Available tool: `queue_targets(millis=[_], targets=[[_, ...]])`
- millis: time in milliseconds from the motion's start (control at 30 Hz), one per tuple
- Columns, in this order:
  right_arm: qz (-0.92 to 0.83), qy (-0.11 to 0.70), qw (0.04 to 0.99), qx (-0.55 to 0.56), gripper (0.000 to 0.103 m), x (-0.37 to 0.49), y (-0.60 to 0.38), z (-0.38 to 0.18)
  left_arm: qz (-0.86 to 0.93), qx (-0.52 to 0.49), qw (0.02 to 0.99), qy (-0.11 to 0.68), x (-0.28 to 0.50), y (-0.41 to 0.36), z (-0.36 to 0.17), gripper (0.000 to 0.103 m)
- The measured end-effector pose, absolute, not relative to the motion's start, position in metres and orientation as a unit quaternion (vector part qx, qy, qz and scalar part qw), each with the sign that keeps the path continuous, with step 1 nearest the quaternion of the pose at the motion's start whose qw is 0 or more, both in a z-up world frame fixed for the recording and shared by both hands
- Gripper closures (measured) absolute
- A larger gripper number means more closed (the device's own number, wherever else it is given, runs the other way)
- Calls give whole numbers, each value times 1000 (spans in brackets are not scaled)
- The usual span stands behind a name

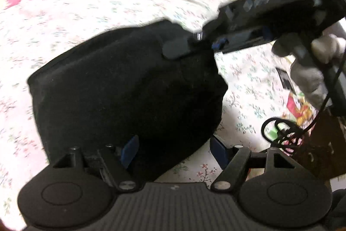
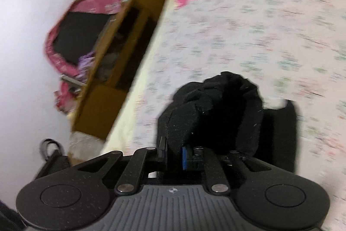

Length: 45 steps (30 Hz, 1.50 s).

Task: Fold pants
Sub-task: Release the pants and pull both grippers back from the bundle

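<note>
While the black pants (image 1: 129,88) lie folded in a compact bundle on the floral bedsheet (image 1: 86,3), the left gripper (image 1: 175,149) hangs spread wide at the bundle's six o'clock edge, holding nothing. The right gripper (image 2: 174,155) is clamped on a bunched fold of the pants, entering the left view from two o'clock, a gloved hand (image 1: 311,62) gripping its handle.
</note>
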State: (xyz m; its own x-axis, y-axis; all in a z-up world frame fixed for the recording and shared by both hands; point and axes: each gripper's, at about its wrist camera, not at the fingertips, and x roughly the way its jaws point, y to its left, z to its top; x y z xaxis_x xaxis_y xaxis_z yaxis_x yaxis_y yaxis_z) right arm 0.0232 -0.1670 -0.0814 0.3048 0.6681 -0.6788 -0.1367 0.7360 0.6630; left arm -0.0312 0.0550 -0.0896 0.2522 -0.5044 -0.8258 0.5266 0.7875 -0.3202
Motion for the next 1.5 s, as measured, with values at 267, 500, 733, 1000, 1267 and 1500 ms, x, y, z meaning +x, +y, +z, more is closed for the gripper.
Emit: queue_targets(millis=[267,500,733,1000,1267,1500], targets=[[166,575,782,174,97,19,-175,-162,-326,-7,770,548,-20,31,-134,24],[153,579,785,161,80,22,-177,-148,-290,-37,762,578,-16,52,-138,24],[256,502,812,154,71,40,-144,-75,-270,-89,778,561,-8,91,-123,24],[266,550,703,364,103,123,-129,-218,-288,-108,796,521,22,86,-161,24],[181,516,780,303,95,138,-161,-195,-289,-76,800,520,14,96,-151,24],[207,474,839,169,74,61,-144,-95,-188,-28,851,489,9,93,-100,23]])
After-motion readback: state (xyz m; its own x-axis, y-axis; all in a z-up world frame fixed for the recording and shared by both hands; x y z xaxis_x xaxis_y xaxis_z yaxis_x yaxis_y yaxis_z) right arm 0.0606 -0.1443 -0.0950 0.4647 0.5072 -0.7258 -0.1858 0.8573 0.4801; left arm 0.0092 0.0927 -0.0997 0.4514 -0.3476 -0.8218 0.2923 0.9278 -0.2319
